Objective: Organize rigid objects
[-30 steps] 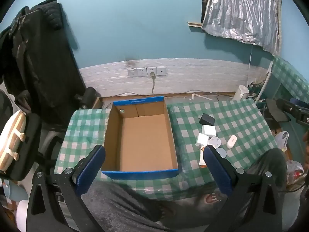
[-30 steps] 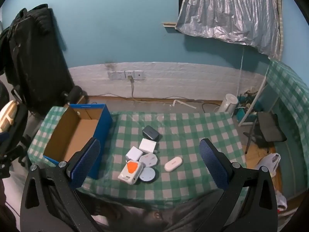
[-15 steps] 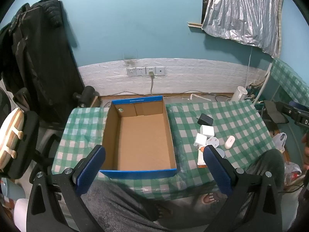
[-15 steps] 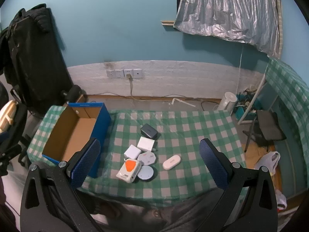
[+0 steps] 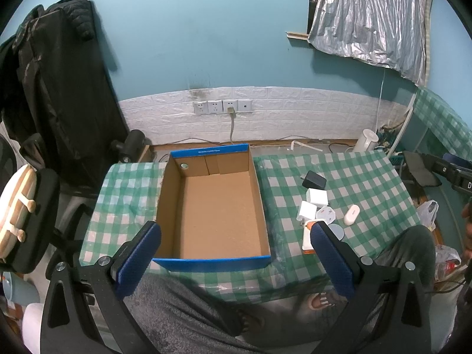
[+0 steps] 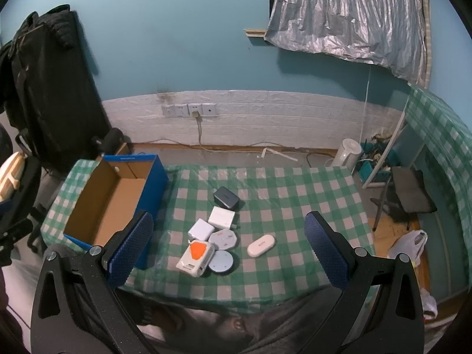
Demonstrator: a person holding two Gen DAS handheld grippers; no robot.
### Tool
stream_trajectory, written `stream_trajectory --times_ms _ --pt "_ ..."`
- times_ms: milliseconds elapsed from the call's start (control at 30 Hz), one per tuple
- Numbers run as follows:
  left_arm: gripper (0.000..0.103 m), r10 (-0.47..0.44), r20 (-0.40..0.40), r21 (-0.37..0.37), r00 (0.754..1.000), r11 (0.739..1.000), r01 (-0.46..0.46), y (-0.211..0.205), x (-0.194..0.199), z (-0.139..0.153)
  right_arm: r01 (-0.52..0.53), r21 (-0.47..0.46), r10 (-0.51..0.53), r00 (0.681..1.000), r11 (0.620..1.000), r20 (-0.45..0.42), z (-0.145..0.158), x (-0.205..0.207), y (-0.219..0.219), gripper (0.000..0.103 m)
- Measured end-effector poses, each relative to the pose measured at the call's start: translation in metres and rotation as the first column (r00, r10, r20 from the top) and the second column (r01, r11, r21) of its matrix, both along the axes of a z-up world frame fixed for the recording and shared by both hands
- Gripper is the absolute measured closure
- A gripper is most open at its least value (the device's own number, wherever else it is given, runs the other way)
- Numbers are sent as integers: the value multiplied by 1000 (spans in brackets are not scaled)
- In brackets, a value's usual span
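A cardboard box with blue outer walls is sitting open on the left half of the green checked table, its near wall lying close to the table's front edge. The left gripper is hovering over that near wall, its blue pads standing wide apart and holding nothing. To the right of the box, a strip of bare cloth is separating it from a cluster of small devices: a dark charger farthest back, then a white square adapter, a smaller white cube, a white round plug, an orange-topped white device and a grey disc nearest the front edge. A white oval case is lying apart, further right, with open cloth around it. The right gripper is hanging above the cluster, fingers spread wide and empty.

The right wrist view is showing every device in full; in the left wrist view a finger is hiding most of the orange-topped one, while the box floor is showing entirely.
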State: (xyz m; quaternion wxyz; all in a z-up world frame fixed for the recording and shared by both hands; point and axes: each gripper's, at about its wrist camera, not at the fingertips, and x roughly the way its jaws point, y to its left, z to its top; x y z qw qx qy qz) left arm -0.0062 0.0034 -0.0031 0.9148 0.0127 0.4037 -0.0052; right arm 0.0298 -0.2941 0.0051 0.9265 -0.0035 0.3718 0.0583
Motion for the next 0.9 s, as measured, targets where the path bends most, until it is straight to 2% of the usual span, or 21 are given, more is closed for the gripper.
stream_trajectory --times_ms 900 --pt "1 -3 -6 0 1000 1000 3 1 -1 -1 1 -6 -1 1000 1000 -4 -1 1 2 2"
